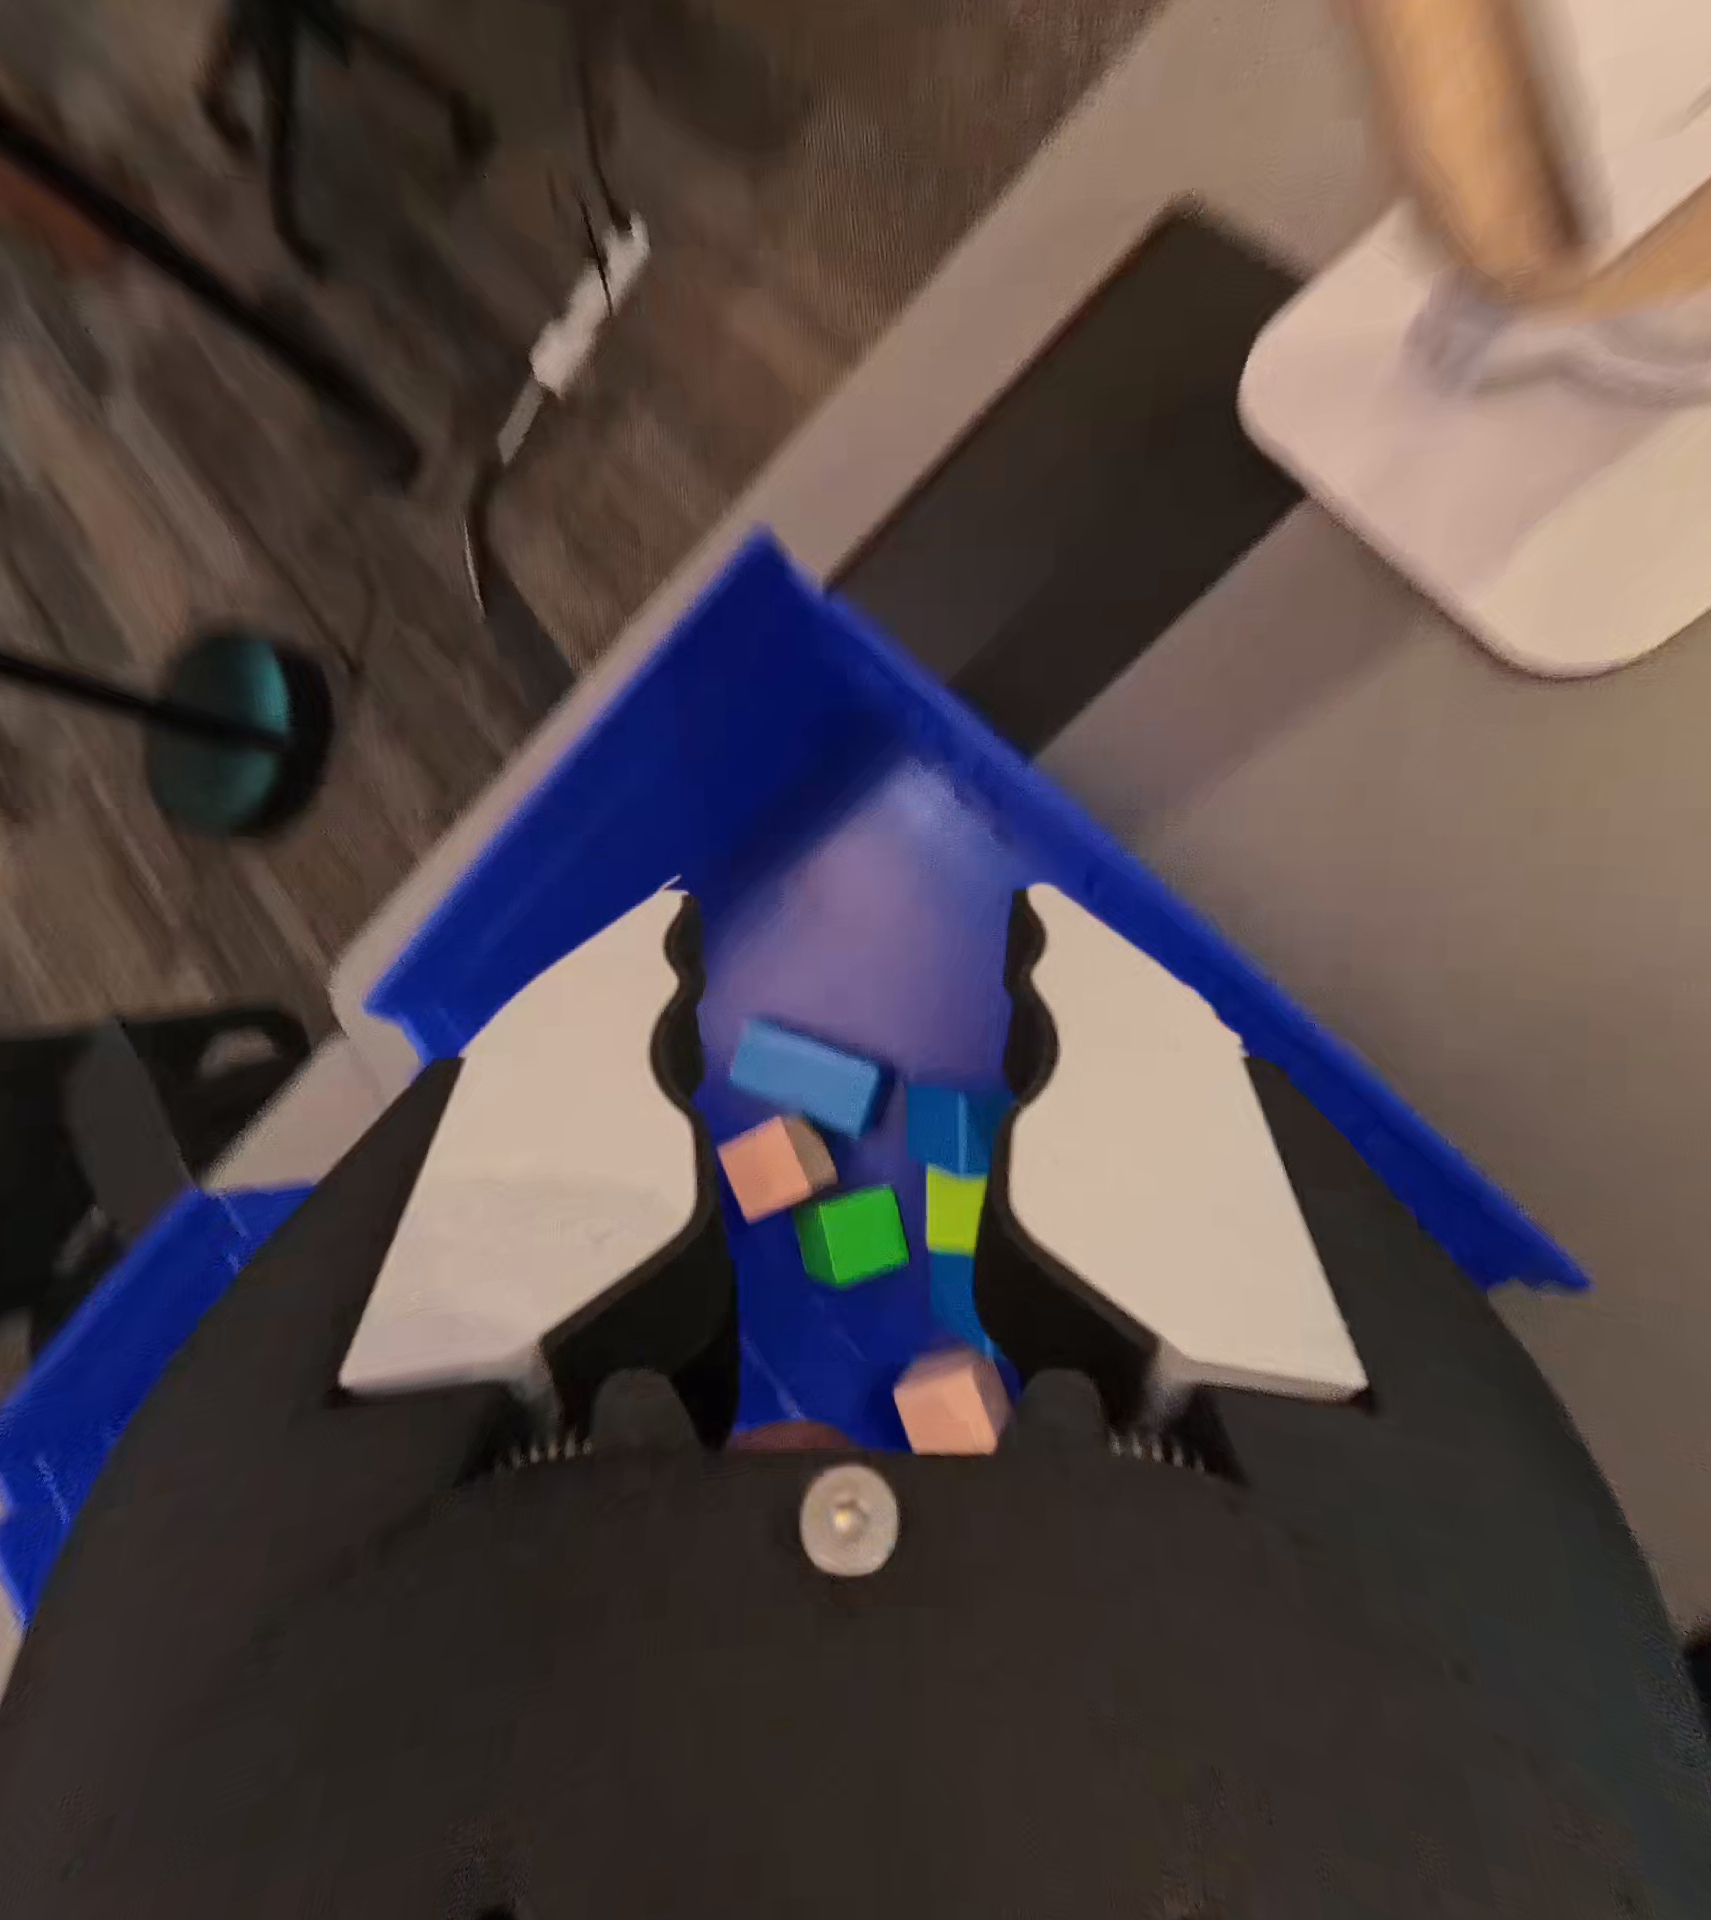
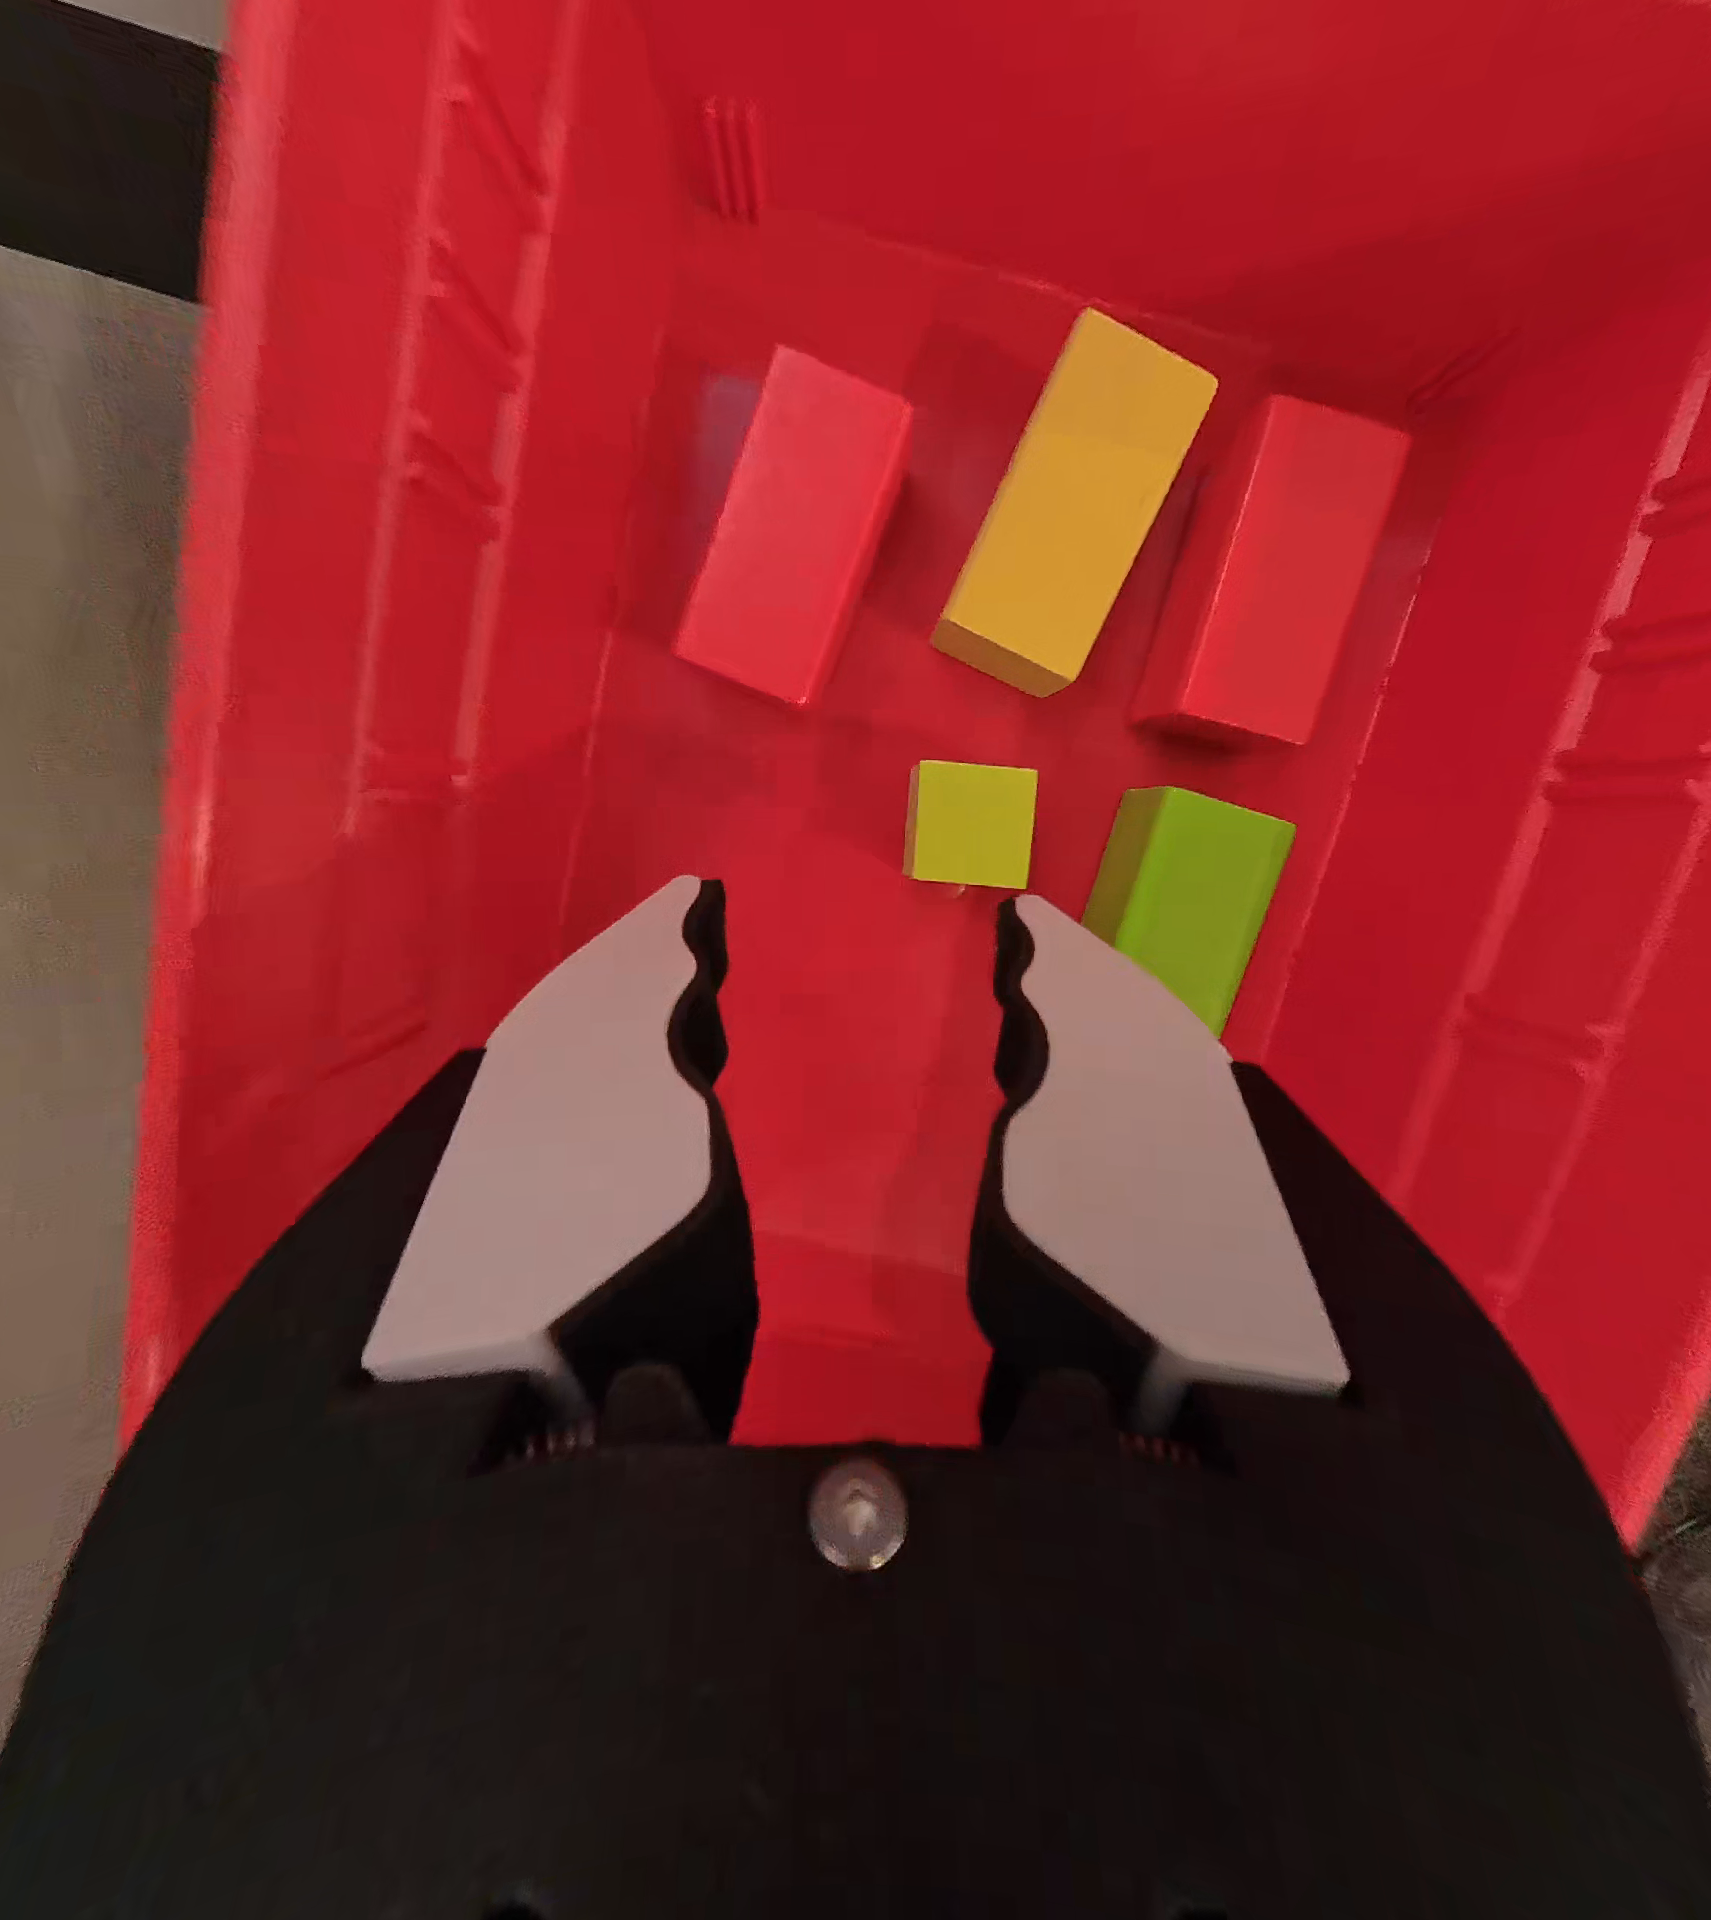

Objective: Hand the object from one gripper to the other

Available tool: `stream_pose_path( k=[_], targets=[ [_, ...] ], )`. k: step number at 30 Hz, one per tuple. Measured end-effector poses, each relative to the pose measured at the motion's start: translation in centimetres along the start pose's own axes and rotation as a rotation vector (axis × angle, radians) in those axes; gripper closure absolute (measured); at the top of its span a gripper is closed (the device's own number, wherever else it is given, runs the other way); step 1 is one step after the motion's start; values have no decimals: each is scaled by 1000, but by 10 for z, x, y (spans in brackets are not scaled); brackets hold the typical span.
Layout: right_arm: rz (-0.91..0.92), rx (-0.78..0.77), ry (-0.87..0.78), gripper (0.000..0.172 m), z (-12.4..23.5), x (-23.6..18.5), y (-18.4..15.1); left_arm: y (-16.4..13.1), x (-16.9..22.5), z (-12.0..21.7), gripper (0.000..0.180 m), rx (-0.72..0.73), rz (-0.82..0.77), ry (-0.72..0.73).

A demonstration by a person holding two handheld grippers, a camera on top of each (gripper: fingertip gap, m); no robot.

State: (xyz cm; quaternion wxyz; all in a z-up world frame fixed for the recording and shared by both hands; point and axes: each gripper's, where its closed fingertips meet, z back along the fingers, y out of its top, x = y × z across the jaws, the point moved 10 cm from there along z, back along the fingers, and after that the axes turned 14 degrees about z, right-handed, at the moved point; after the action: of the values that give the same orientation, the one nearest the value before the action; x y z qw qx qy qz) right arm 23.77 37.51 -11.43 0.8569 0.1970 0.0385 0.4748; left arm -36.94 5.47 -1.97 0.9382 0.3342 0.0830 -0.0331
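Left gripper [image 1: 856, 914], nearest in its own view: fingers spread apart and bare, poised over the blue bin [image 1: 685, 790] that sits at the edge of the pale counter [image 1: 1402, 935]. Seen between the fingers, on the bin floor below them, lie a light blue block [image 1: 809, 1075], two pink cubes [image 1: 773, 1169] [image 1: 950, 1405], a green cube [image 1: 851, 1236] and a yellow-green piece [image 1: 955, 1210] half hidden by the right finger. None touches a pad.

Right gripper [image 2: 856, 904]: likewise apart and holding nothing, reaching into the red bin [image 2: 394, 623]. Beyond its tips lie a yellow-green cube [image 2: 970, 826], a green block [image 2: 1194, 894] partly behind the right finger, two red blocks [image 2: 794, 525] [image 2: 1277, 566] and an orange-yellow block [image 2: 1074, 499].

Judgement: with both grippers bare, no object is yet taken; which block is to be passed cannot be told. The spread fingers suit a pick from either bin. The bin walls confine the approach, and close-lying blocks may crowd a grasp.

Surroundings: a white stand base [image 1: 1516, 436] on the counter; floor with a chair base [image 1: 227, 727] beyond the edge. The left view is blurred.
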Motion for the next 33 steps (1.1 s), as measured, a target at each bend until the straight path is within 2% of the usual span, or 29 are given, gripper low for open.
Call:
stream_pose_path(
  k=[3,7,14,18,23,25,30,33],
  targets=[
    [40,30,0,125,10,-10,7,-24,-22,-30,117,-199,94,11],
    [94,61,19,126,17,-26,17,-50,-37,-70,114,-379,62,8],
    [169,94,19,130,26,-41,23,-71,-40,-107,105,-551,-95,29],
    [177,110,24,126,33,-41,21,-73,-49,-119,99,-662,-201,45],
    [190,126,14,124,38,-42,20,-70,-51,-133,100,-711,-311,-14],
    [197,124,13,124,39,-43,19,-75,-53,-139,100,-775,-335,-22],
    [202,135,15,124,43,-44,17,-77,-55,-146,116,-809,-317,-50],
    [205,140,8,124,45,-45,17,-78,-56,-146,116,-802,-304,-63]
  ],
)
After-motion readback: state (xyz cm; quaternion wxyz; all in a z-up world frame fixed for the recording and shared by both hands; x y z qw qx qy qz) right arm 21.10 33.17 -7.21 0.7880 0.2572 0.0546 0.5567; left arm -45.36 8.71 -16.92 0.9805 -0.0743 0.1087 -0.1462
